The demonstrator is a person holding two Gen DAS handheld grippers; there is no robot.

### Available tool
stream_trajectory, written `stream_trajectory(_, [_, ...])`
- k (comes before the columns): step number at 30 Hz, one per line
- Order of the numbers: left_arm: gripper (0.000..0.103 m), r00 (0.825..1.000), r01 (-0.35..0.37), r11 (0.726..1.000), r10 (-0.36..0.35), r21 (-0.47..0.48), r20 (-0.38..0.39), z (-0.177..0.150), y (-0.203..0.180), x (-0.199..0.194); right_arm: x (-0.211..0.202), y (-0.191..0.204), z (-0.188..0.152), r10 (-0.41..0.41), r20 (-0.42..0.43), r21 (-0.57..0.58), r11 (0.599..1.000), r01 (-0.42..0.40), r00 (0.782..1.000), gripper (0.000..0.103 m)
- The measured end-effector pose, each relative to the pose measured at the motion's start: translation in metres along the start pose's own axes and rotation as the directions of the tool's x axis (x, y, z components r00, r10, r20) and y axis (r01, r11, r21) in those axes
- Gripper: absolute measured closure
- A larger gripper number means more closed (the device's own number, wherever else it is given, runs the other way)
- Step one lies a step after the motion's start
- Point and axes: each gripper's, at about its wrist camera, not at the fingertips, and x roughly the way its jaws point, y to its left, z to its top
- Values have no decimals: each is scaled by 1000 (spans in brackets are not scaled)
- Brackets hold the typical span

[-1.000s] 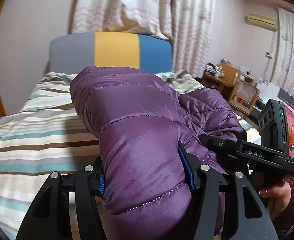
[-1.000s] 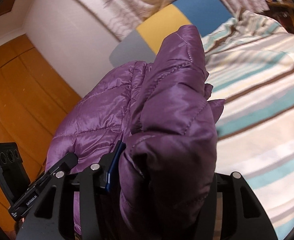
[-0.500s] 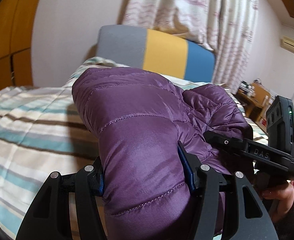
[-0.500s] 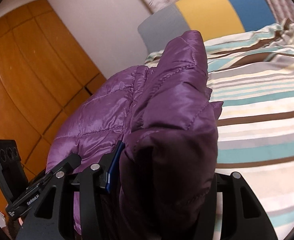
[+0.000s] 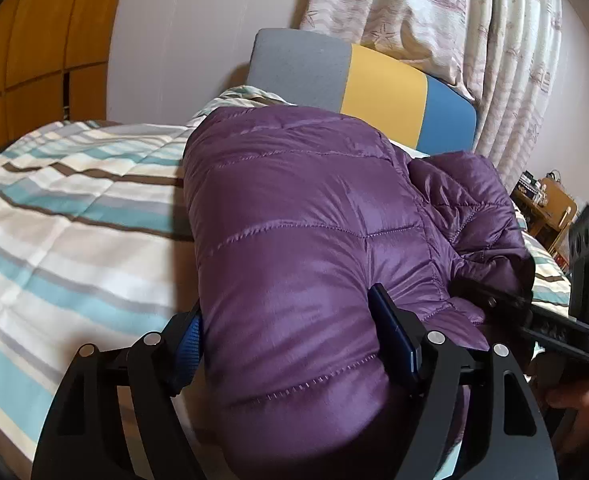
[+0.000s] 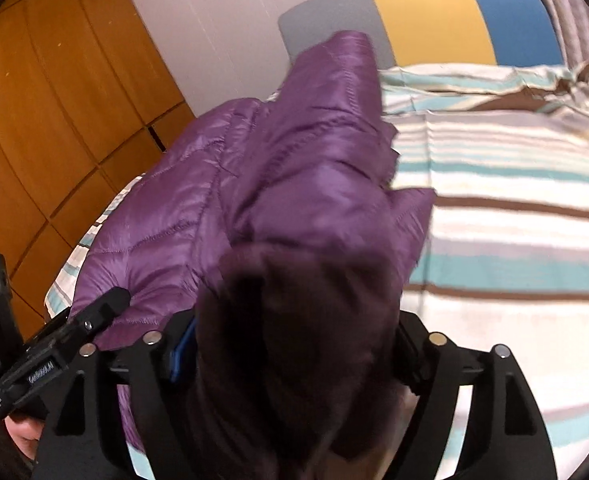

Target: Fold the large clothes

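A purple quilted down jacket (image 5: 294, 216) is bunched over the striped bed. My left gripper (image 5: 290, 328) is shut on a thick fold of its near end. In the right wrist view the same jacket (image 6: 294, 168) rises in front of the lens, and my right gripper (image 6: 294, 344) is shut on another bunched, dark-shadowed fold. The right gripper also shows at the right edge of the left wrist view (image 5: 550, 324). The left gripper shows at the lower left of the right wrist view (image 6: 50, 360). The two grippers are close together.
The bed has a striped teal, brown and cream cover (image 5: 62, 216). A grey, yellow and blue headboard (image 5: 374, 84) stands behind. Wooden wardrobe doors (image 6: 54, 112) are at the left, curtains (image 5: 454, 28) and a small wooden shelf unit (image 5: 546, 208) at the right.
Both grippers have swung left and tilted down with the jacket in them; more wardrobe and bed cover show now. The grips have not changed.
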Motion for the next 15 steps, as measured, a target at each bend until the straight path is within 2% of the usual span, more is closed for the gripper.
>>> stream_trajectory(1, [26, 1000, 1, 1000, -1, -8, -6, 1, -1, -2, -6, -5, -3, 1, 5, 21, 1000, -1, 1000, 21])
stream_trajectory(3, [13, 1000, -15, 999, 15, -32, -14, 4, 1, -11, -20, -16, -6, 5, 35, 62, 998, -7, 999, 21])
stream_trajectory(6, [11, 998, -54, 997, 57, -61, 41, 16, 1, -33, -53, -22, -6, -19, 115, 79, 997, 10, 993, 21])
stream_trajectory(8, [7, 994, -61, 995, 67, -78, 83, 26, -1, -43, -75, -26, 6, -66, 197, 84, 995, 51, 978, 20])
stream_trajectory(9, [7, 993, -64, 995, 71, -82, 96, 34, -4, -45, -80, -27, 13, -79, 222, 86, 994, 61, 972, 22])
stream_trajectory(11, [7, 991, -83, 993, 92, -84, 98, 56, -11, -40, -86, -21, 31, -95, 253, 81, 994, 76, 963, 32])
stream_trajectory(15, [7, 991, -106, 990, 112, -91, 68, 96, -27, -14, -73, 3, 61, -93, 215, 48, 995, 85, 972, 43])
